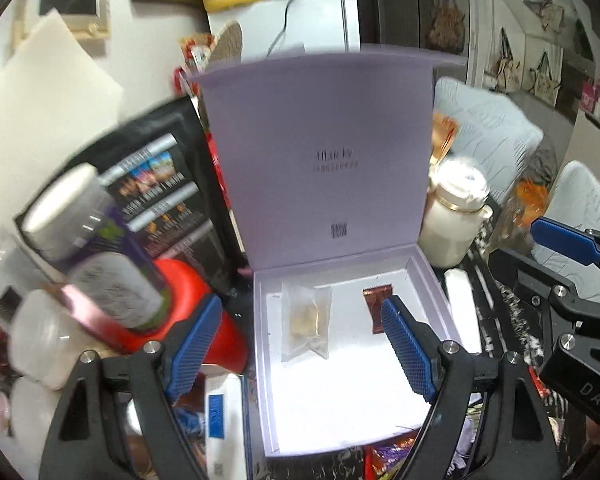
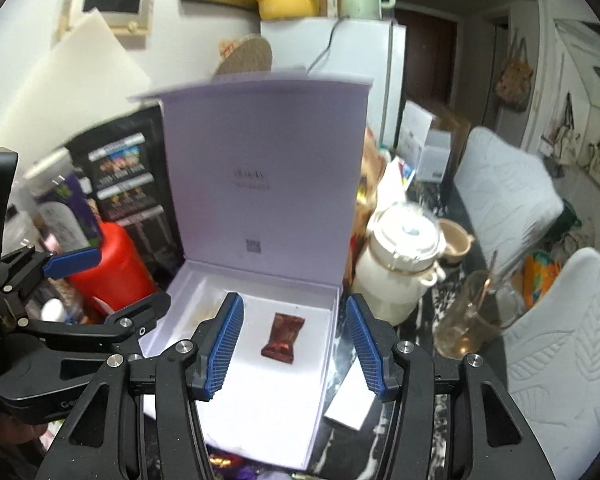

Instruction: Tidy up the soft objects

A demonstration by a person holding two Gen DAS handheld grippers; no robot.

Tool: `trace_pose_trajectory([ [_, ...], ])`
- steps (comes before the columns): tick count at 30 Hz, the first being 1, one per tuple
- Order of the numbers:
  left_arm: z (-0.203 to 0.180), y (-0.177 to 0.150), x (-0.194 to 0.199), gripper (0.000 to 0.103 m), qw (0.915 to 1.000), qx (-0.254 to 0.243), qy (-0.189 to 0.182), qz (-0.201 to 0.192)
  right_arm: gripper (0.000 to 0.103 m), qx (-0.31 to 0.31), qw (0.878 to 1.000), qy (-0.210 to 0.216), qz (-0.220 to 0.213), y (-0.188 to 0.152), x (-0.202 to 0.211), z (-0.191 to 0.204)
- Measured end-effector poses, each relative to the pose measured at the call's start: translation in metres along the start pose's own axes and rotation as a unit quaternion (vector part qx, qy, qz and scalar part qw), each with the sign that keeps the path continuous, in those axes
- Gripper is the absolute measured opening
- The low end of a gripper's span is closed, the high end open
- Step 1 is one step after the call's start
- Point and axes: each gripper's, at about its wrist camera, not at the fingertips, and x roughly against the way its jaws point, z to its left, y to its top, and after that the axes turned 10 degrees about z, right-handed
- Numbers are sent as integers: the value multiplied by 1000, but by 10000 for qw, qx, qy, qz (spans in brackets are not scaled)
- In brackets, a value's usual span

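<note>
An open lilac box (image 1: 432, 280) (image 2: 180, 280) stands with its lid upright. On its white floor lie a clear sachet (image 1: 306, 322) and a brown wrapped candy (image 1: 374, 308) (image 2: 283, 338). My left gripper (image 1: 300, 320) is open and empty above the box's front left; its right finger partly hides the candy. My right gripper (image 2: 294, 318) is open and empty, its jaws on either side of the candy and above it. The sachet is mostly hidden behind my right gripper's left finger.
A red container (image 1: 188, 280) (image 2: 112, 264), a purple-labelled bottle (image 1: 100, 248) and a black printed box (image 1: 168, 184) stand left of the box. A white lidded jar (image 1: 454, 216) (image 2: 400, 264) and a glass (image 2: 472, 312) stand to its right. White chairs (image 2: 572, 340) are at far right.
</note>
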Motion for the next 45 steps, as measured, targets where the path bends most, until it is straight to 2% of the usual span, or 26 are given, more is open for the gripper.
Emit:
trace_pose_trajectory([
  [9, 6, -21, 74, 82, 9978, -5, -110, -650, 58, 149, 9980, -66, -603, -14, 73, 12],
  [14, 5, -37, 105, 83, 9953, -53, -192, -944, 68, 225, 9955, -88, -920, -29, 110, 14],
  [16, 5, -43, 119, 90, 9941, -78, -304, -1035, 77, 244, 9946, -93, -1003, -35, 123, 16],
  [17, 4, -45, 121, 97, 9936, -84, -340, -1070, 78, 212, 9939, -100, -1076, -39, 131, 16],
  [18, 4, -50, 129, 101, 9924, -93, -373, -1166, 78, 161, 9934, -114, -1126, -42, 136, 16],
  [21, 1, -61, 147, 101, 9898, -160, -376, -1362, 82, 109, 9923, -31, -1231, -54, 155, 16],
  [22, 0, -63, 150, 101, 9894, -170, -399, -1389, 86, 96, 9921, -18, -1249, -56, 159, 16],
  [26, -3, -77, 165, 101, 9874, -201, -485, -1495, 87, 85, 9910, -52, -1338, -74, 179, 20],
  [28, -4, -85, 172, 101, 9861, -242, -440, -1585, 91, 99, 9903, -42, -1385, -83, 188, 22],
  [31, -6, -98, 180, 102, 9849, -280, -350, -1673, 92, 126, 9894, -104, -1442, -98, 197, 26],
  [38, -7, -130, 186, 102, 9839, -414, -825, -1528, 92, 89, 9904, -230, -1364, -136, 205, 34],
  [45, -18, -167, 198, 102, 9797, -703, -674, -1753, 92, 28, 9907, -373, -1310, -172, 210, 39],
])
